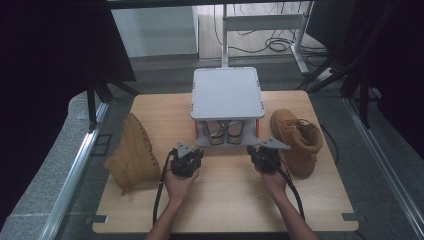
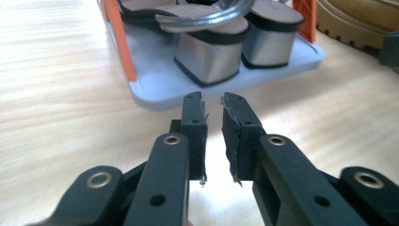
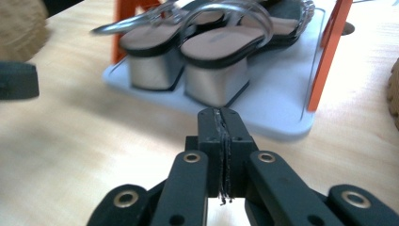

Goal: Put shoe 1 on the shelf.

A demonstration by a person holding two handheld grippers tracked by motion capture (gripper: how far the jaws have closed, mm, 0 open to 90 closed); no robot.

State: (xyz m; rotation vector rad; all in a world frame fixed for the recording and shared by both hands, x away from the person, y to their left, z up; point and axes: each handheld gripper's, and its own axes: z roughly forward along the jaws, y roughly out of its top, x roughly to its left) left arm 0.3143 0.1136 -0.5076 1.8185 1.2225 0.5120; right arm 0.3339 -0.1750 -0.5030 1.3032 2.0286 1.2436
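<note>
No readable text, label, brand or number appears anywhere.

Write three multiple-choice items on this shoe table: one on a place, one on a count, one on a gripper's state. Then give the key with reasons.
1. Where is the pair of block-heeled sandals?
A. on the lower shelf of the grey rack
B. on top of the rack
C. on the floor

2. How many tan boots lie on the table?
A. one
B. two
C. four

3. How do the jaws of the right gripper stand?
A. wide open
B. clamped on a boot
C. shut on nothing

Key: 1 A, the heels stand on the grey base between the orange posts. 2 B, a left boot and a right boot flank the rack. 3 C, the right gripper view shows the pads pressed together.
</note>
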